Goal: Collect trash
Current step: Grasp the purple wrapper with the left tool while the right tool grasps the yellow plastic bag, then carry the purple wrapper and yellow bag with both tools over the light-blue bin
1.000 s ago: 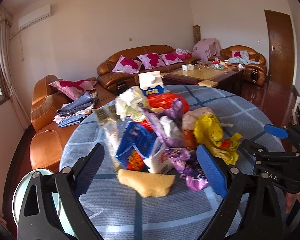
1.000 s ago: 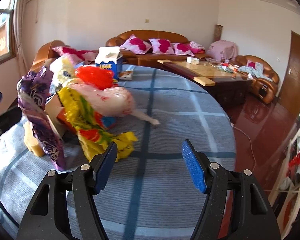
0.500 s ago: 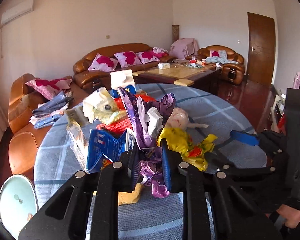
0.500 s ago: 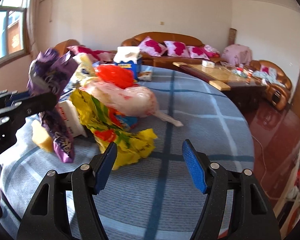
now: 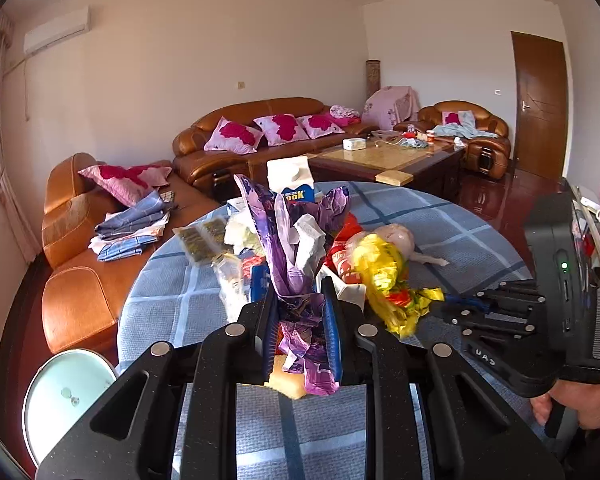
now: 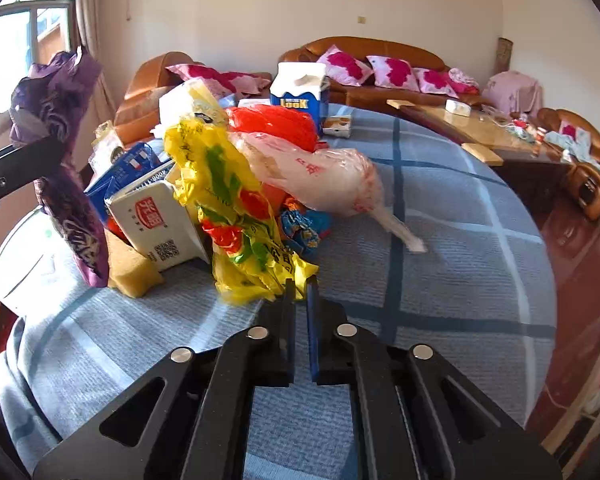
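Note:
A heap of trash lies on a round table with a blue checked cloth [image 6: 440, 240]. My left gripper [image 5: 300, 320] is shut on a crumpled purple wrapper [image 5: 288, 248] and holds it raised above the table; the wrapper also shows in the right wrist view [image 6: 60, 128]. My right gripper [image 6: 299, 292] is shut on the corner of a yellow plastic bag [image 6: 236, 208], which also shows in the left wrist view [image 5: 384, 276]. The heap holds a white carton [image 6: 156, 220], a blue carton [image 6: 124, 168], a red bag [image 6: 276, 120], a clear bag [image 6: 320, 176] and a yellow sponge [image 6: 132, 272].
A blue and white milk carton [image 6: 300, 96] stands at the far side of the heap. A round white bin [image 5: 64, 396] stands on the floor left of the table. Brown sofas [image 5: 256, 128] and a coffee table [image 5: 384, 156] stand beyond.
My left gripper closed on the purple wrapper and lifted it. My right gripper moved up to the yellow bag and closed on its corner.

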`<state>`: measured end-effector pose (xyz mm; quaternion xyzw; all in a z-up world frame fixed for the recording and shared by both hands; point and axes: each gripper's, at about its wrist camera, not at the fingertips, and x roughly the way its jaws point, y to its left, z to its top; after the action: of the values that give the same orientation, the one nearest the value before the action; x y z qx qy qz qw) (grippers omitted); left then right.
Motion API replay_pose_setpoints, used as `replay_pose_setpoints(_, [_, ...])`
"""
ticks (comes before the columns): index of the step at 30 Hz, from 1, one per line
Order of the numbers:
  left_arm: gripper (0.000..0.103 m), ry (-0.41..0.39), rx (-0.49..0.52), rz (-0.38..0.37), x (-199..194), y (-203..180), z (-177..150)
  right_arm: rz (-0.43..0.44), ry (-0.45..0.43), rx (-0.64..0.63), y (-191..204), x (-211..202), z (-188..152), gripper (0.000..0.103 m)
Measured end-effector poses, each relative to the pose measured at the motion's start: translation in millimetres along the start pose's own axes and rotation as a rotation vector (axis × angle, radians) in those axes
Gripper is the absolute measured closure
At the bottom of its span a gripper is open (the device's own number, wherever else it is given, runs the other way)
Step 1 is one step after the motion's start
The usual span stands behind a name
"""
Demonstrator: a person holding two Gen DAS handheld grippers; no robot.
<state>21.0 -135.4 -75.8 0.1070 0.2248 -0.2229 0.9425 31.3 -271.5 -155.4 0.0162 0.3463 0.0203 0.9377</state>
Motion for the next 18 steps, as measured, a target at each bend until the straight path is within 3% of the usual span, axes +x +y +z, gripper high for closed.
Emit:
replay_pose_setpoints(9, [0.083,-0.031,-0.020,0.029,-18,15,9,-0.001,-0.063,-0.009,11,-28,7,0.098])
replay_pose_setpoints(18, [0.083,-0.054,-0.020,0.112,-38,32,15,-0.008,-0.129,-0.020,18,-57,22,0.098])
